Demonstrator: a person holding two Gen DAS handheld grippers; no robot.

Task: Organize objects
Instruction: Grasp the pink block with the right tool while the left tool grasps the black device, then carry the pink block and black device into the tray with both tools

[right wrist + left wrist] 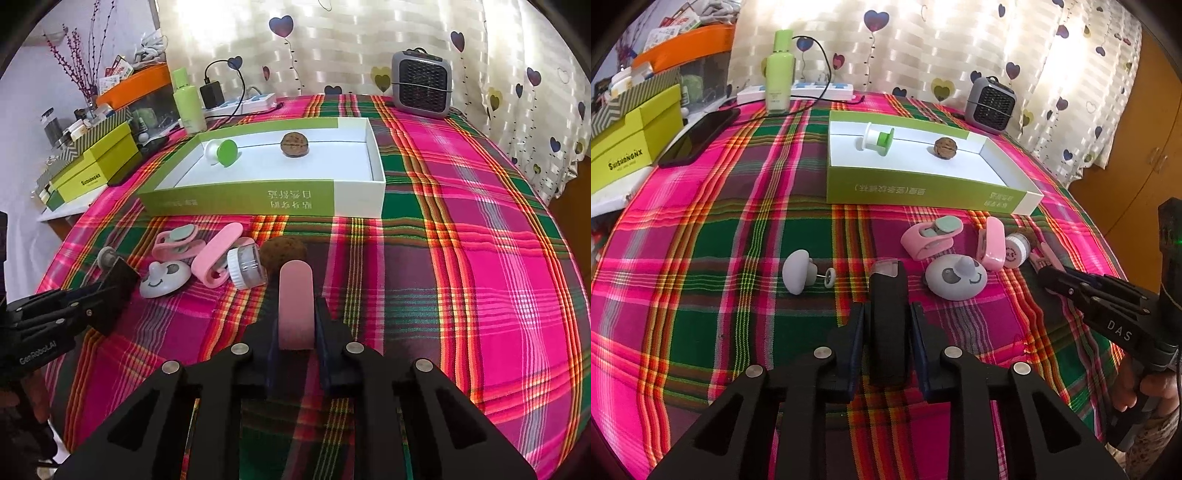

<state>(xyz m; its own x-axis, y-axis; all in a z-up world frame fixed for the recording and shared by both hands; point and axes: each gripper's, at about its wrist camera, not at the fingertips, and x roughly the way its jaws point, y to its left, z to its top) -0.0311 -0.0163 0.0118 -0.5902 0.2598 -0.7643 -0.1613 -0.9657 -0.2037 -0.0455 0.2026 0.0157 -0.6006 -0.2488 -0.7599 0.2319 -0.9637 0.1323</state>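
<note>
Left tool is clenched on a black block-shaped item with a clear end cap; its exact nature cannot be told. Right tool is clamped on a flat pink rounded piece. Both items are held just above the plaid cloth of the bench, short of the open green-and-white box.

Inside the box: a white-and-green spool-like piece and a walnut. Still loose on the cloth, between tools and box: two pink clips, a small white-capped jar, a grey smiley-faced disc, a grey mushroom-shaped knob, and a second walnut.

Judgement: the pick-up step looks complete for both hands; carriage to the box is in hand. Next move calls for lifting each item over the near wall, clear of the loose pieces, then releasing inside
</note>
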